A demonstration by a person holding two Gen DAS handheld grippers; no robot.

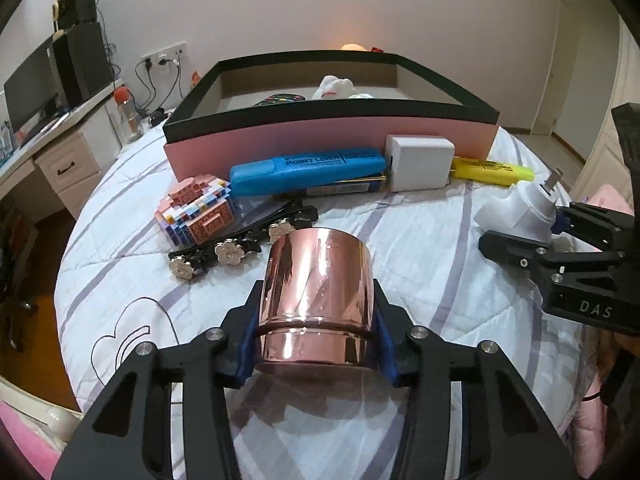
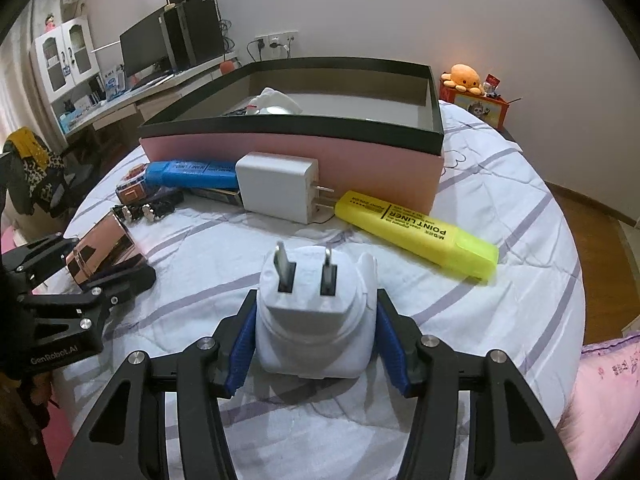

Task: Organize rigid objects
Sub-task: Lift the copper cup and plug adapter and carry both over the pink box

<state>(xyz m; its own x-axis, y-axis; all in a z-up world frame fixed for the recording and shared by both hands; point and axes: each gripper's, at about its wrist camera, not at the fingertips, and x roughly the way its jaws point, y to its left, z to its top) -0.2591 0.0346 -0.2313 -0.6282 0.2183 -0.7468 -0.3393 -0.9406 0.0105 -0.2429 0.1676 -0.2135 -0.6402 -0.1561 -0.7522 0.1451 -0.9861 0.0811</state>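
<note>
The left gripper [image 1: 316,332] has its jaws closed against the sides of a rose-gold metal cup [image 1: 316,296], a smooth mirror-bright cylinder lying low in the middle of the left wrist view on the quilted bedspread [image 1: 420,240]. The right gripper [image 2: 316,336] has its jaws partly closed on a white plug adapter [image 2: 316,320], matte plastic and rounded, its two flat prongs pointing up at centre frame; the blue ribbed pads [image 2: 242,344] flank its body closely.

Beyond them, along the near wall of the pink box [image 1: 332,140] with its black rim, lie a blue highlighter [image 1: 308,170], a white charger block [image 1: 420,162], a yellow highlighter [image 2: 416,234], a brick-built toy house [image 1: 198,210] and a black hair clip with flower studs [image 1: 228,254].

Inside the box, only a white soft toy [image 1: 334,86] and a dark, multicoloured item show. Most of the sorting seems left to do.
</note>
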